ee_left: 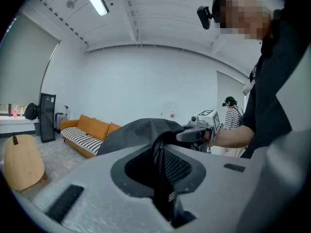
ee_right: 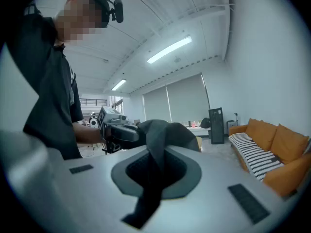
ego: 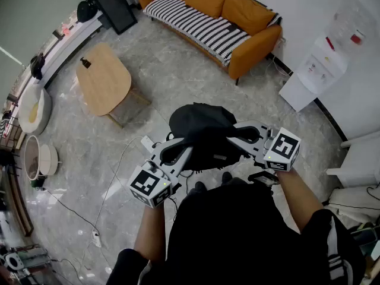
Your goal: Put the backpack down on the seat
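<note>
I hold a black backpack in the air above the grey floor, in front of my body. My left gripper is shut on a mesh-lined strap that runs down between its jaws, with the bag's top bulging just beyond. From the other side my right gripper is shut on a flat black strap. The two grippers face each other across the bag. The orange sofa with a striped seat cover stands far off across the room.
A wooden coffee table stands left of the sofa. A white water dispenser is at the right wall. A power strip and cables lie on the floor near my feet. Another person in a striped shirt stands behind.
</note>
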### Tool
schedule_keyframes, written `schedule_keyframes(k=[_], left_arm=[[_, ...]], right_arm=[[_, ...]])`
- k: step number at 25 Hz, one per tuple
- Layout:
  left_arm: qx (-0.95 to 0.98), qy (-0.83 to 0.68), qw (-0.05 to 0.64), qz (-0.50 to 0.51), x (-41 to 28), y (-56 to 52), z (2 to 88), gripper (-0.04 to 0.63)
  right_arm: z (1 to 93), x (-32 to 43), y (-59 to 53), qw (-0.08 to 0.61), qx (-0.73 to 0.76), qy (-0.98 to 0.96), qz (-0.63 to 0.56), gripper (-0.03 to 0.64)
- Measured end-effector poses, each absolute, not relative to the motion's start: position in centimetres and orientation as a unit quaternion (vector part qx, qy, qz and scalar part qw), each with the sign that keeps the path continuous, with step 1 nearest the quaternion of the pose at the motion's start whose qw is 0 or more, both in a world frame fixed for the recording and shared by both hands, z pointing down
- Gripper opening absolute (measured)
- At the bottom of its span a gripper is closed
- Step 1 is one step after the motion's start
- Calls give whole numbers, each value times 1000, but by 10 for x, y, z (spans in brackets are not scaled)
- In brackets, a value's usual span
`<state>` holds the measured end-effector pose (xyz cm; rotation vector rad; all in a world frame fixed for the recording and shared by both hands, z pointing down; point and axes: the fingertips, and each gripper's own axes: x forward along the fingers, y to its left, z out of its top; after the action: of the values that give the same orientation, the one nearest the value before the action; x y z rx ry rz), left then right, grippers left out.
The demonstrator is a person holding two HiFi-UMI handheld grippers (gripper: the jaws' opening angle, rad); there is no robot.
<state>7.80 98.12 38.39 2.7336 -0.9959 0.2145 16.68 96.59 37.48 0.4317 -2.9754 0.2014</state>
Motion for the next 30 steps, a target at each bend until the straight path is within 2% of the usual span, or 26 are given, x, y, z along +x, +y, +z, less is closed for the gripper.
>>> schedule_keyframes(k=[17, 30], left_arm=[[928, -345, 107, 96, 109, 990, 396, 57], [911, -368, 154, 106, 124, 999, 425, 58]], right_arm=[[384, 199, 969, 44, 142, -985, 87, 32], [407, 216, 966, 34, 128, -983, 124, 32]])
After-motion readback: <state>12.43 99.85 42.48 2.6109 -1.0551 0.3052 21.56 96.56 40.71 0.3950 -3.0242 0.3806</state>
